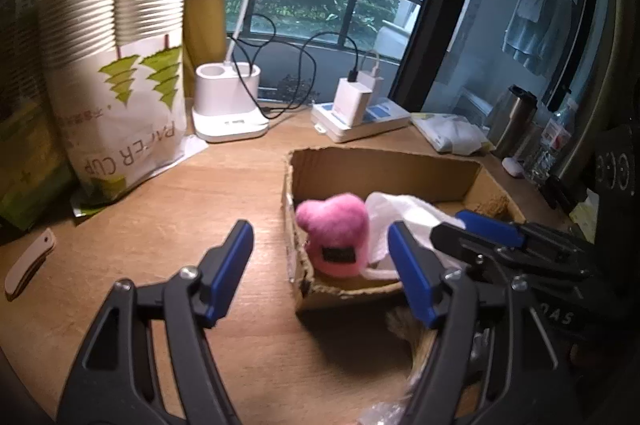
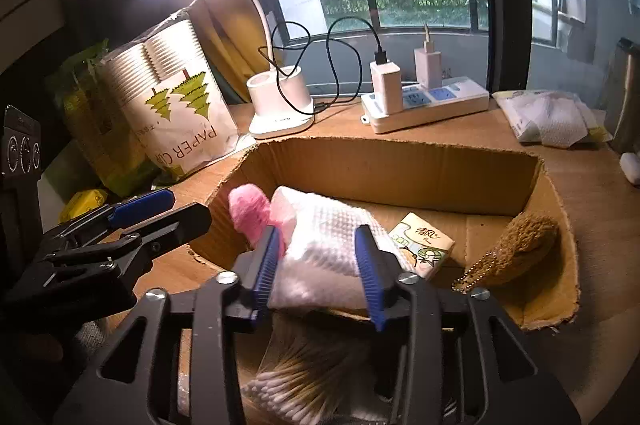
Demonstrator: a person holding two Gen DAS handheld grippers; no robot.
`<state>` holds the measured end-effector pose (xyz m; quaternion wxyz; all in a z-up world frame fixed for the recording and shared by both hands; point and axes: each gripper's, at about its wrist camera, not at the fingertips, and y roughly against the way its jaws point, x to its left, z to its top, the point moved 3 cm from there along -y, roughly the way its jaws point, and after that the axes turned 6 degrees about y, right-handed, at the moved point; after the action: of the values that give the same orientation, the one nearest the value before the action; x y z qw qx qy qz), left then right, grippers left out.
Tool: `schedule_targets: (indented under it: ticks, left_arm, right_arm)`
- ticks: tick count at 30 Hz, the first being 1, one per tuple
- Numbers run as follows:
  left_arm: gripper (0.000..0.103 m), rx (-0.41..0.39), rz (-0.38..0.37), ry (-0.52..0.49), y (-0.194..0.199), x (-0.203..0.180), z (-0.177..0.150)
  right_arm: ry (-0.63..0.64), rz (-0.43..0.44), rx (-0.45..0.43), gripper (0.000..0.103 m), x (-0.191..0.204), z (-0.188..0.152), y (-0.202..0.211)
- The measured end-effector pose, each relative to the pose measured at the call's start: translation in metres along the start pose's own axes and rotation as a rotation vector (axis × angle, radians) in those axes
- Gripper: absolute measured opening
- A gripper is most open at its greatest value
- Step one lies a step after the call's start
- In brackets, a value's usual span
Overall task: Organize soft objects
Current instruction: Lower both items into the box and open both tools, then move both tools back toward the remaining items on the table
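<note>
Cardboard box [image 2: 400, 165] wall before pink plush [image 1: 336, 233]

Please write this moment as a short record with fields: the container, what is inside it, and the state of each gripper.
container: cardboard box, open top, on the wooden desk
inside: pink plush, white bubble-wrap pack, tissue packet, brown plush with chain
left gripper: open, nothing between its fingers, at the box's left wall
right gripper: open, fingers on either side of the white pack
</note>
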<state>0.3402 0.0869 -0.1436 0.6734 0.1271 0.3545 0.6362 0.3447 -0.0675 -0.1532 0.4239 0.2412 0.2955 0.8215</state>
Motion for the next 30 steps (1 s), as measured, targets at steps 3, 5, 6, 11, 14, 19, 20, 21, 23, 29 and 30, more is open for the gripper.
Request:
schedule_targets:
  ticks: [3,5,6,11,14,19,20,21,23,29,30]
  left_arm:
    - [0.071,-0.013,0.000,0.000,0.010,-0.001,-0.002]
    - [0.071,-0.019,0.000,-0.004,0.015,-0.002,-0.004]
    - [0.072,-0.024,0.000,-0.006,0.019,-0.003,-0.005]
    - [0.072,-0.042,0.005,-0.016,0.033,-0.008,-0.011]
    - [0.072,-0.050,0.008,-0.019,0.043,-0.011,-0.015]
    - [0.072,-0.061,0.009,-0.024,0.056,-0.019,-0.022]
    - [0.072,-0.061,0.008,-0.025,0.059,-0.021,-0.024]
    - [0.072,-0.062,0.005,-0.026,0.061,-0.023,-0.026]
    - [0.072,-0.065,0.004,-0.032,0.065,-0.027,-0.030]
    - [0.072,-0.065,-0.005,-0.049,0.077,-0.040,-0.044]
    - [0.072,-0.064,-0.005,-0.051,0.078,-0.042,-0.046]
  right_arm:
    - [0.006,-0.011,-0.012,0.048,0.002,0.000,0.008]
    - [0.010,-0.020,-0.021,0.049,0.004,0.000,0.014]
    - [0.012,-0.024,-0.026,0.049,0.004,-0.001,0.018]
    - [0.017,-0.037,-0.048,0.050,0.008,-0.005,0.037]
    - [0.019,-0.041,-0.059,0.050,0.010,-0.010,0.048]
    - [0.019,-0.048,-0.077,0.050,0.011,-0.018,0.067]
    - [0.018,-0.051,-0.080,0.050,0.010,-0.020,0.070]
    - [0.016,-0.053,-0.086,0.050,0.009,-0.022,0.075]
    - [0.016,-0.057,-0.094,0.050,0.009,-0.026,0.083]
    - [0.004,-0.072,-0.105,0.050,0.006,-0.040,0.101]
    - [0.001,-0.075,-0.107,0.050,0.005,-0.043,0.104]
